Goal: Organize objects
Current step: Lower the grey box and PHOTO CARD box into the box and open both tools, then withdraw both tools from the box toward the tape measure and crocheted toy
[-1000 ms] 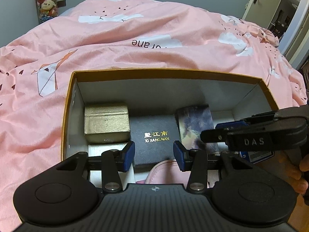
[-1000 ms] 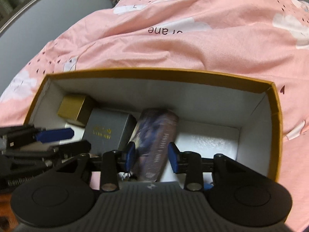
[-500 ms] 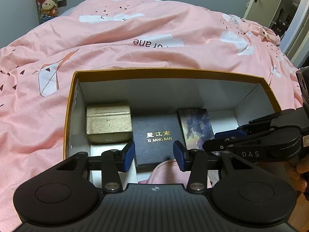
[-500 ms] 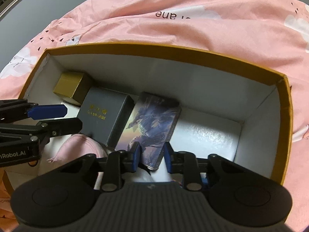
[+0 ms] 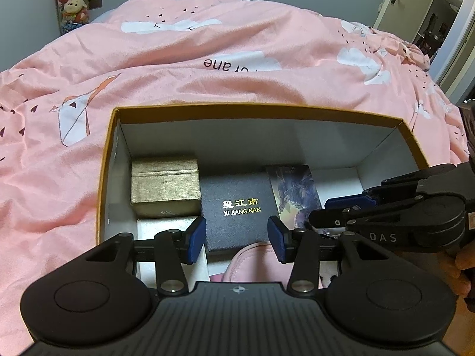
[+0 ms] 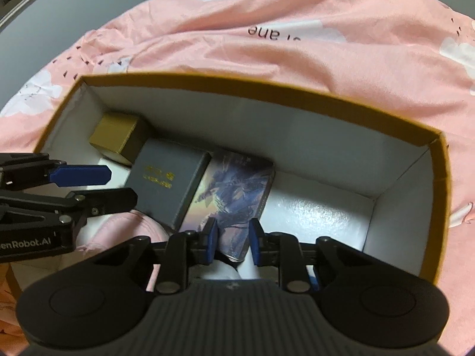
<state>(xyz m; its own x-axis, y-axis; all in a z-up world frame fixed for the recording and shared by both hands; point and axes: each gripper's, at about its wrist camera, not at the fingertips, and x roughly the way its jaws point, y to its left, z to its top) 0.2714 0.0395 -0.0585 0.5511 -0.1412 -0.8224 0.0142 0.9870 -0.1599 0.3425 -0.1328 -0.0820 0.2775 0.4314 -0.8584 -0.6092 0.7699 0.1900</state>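
My right gripper [image 6: 232,241] is nearer, nearly shut with the picture box [image 6: 234,204] between its pads, long side toward twelve o'clock; my left gripper [image 5: 236,238] is opening, empty.

A: Where is there room in the box [image 5: 261,109]?

B: The right end; bare white floor [image 6: 323,210] lies between the picture card box [image 6: 234,195] and the right wall, open from above.

A: And the left end?

B: Crowded; the gold box [image 5: 164,188] sits in the far left corner, the dark box [image 5: 237,207] just beside it, a white box [image 5: 166,231] in front of the gold one, pink cloth [image 5: 255,261] at the near wall.

A: What blocks a way in?

B: The walls stand high all round; the right gripper [image 6: 232,237] hangs over the card box's near end, the left gripper [image 5: 236,238], jaws opening with nothing between them, over the dark box; the bed cover [image 5: 207,59] beyond the far wall lies free.
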